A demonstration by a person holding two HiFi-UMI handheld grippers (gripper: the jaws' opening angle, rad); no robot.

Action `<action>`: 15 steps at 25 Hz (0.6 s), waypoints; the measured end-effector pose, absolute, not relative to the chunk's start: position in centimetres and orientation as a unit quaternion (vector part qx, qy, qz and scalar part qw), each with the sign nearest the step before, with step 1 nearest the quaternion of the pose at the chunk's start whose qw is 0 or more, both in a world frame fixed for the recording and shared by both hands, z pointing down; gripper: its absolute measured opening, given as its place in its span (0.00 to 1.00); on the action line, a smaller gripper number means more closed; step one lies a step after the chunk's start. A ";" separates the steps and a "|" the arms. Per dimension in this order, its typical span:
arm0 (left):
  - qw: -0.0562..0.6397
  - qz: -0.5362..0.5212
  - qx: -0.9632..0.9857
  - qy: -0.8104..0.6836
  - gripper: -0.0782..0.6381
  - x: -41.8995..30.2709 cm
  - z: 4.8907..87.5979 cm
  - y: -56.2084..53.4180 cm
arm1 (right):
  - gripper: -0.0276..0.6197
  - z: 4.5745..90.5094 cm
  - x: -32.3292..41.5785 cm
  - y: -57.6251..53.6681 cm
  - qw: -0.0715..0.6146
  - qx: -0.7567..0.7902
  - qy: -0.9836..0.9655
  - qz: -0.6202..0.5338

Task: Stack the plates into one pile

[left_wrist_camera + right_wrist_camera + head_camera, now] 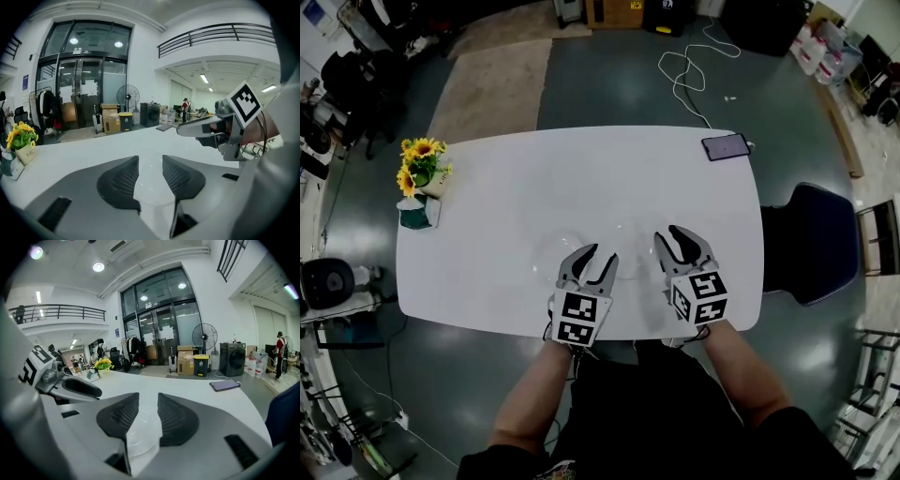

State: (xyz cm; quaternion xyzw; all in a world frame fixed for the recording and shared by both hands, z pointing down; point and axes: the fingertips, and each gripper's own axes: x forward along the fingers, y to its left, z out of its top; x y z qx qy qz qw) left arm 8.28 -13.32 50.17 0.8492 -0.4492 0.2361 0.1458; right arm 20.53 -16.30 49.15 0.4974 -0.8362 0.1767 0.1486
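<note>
Two clear plates lie side by side on the white table [581, 169], hard to make out: one [555, 248] on the left, one [630, 234] on the right. My left gripper [600, 255] hovers open near the front edge, between the two plates. In the left gripper view its jaws [150, 176] stand apart with a clear plate rim [151, 194] showing below the gap. My right gripper [671, 234] is open at the right plate's right side. A clear plate [140, 430] lies on the table under its parted jaws [147, 411], and no pad presses on it.
A small vase of sunflowers [420, 169] and a green cup [417, 217] stand at the table's left end. A phone [726, 146] lies at the far right corner. A dark chair [811, 242] stands to the right, with a white cable [686, 67] on the floor beyond.
</note>
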 end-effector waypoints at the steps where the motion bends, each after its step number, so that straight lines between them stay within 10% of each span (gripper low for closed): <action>1: 0.149 0.242 0.849 -0.446 0.35 8.8 50.7 -13.2 | 0.26 49.3 20.7 -16.4 0.150 0.495 -0.837 0.178; 15: 0.198 0.316 0.808 -0.456 0.34 10.5 59.0 -11.2 | 0.26 54.3 21.4 -16.1 0.185 0.438 -0.854 0.209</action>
